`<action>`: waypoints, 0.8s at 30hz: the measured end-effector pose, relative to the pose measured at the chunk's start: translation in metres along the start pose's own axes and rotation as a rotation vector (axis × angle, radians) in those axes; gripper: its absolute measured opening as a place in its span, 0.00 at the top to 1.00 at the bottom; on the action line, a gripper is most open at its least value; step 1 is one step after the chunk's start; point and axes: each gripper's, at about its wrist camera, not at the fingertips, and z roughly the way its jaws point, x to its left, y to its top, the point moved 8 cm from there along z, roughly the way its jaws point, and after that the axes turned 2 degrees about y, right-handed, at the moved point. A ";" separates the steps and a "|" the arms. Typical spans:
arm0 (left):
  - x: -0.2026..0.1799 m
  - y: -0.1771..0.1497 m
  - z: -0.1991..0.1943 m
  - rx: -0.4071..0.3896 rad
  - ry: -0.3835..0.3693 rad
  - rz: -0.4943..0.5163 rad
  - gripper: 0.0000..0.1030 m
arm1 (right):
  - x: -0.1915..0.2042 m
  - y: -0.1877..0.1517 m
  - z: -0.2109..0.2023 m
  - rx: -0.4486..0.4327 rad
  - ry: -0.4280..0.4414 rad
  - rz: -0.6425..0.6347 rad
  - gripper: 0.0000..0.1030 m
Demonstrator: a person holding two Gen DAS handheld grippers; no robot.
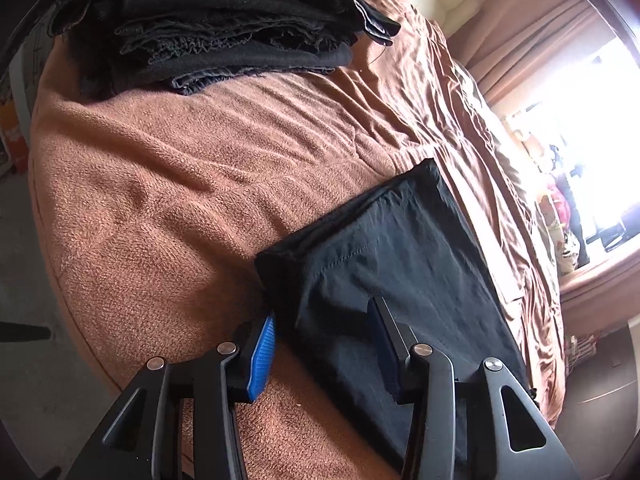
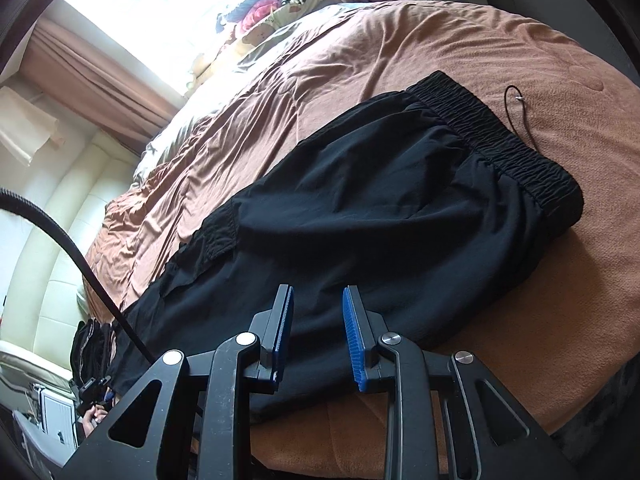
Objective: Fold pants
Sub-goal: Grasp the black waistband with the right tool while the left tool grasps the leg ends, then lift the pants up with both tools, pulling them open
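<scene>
Between the blue ribbed pads (image 1: 262, 354) of the left gripper (image 1: 320, 344) lies the hem end of the black pants (image 1: 384, 272); the jaws stand wide apart, one pad over the bare blanket, the other over the thin, smooth, faintly creased fabric, gripping nothing. That leg end is squared off, with a fine stitched seam running across it.

Over the pants' middle, the right gripper (image 2: 318, 328) hangs with its jaws moderately parted and nothing between them. From this side the pants (image 2: 380, 216) stretch across the bed, the gathered elastic waistband (image 2: 500, 140) at the far end, its ruched texture plain against the slick cloth below. A thin dark drawstring cord (image 2: 518, 116) trails off the waistband onto the blanket.

Beneath everything spreads a rust-brown terry blanket (image 1: 160, 184), nubbly close by and rumpled farther off. At the head of the bed, in the left view, sits a stack of folded dark garments (image 1: 224, 28) with frayed edges. A black cable (image 2: 80, 248) arcs through the right view near a cream padded headboard (image 2: 48, 216). Brown curtains (image 2: 88, 76) frame a bright window.
</scene>
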 end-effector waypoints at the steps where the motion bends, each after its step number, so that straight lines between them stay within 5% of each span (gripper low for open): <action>1: 0.001 0.000 0.001 -0.003 0.011 0.001 0.64 | 0.003 -0.001 0.004 0.007 0.003 -0.006 0.77; 5: 0.004 0.005 0.001 -0.007 0.004 -0.039 0.95 | 0.020 -0.005 0.017 0.036 0.003 -0.061 0.77; 24: -0.070 0.043 -0.066 -0.114 -0.112 0.047 0.98 | 0.173 -0.073 0.101 0.286 0.061 -0.363 0.77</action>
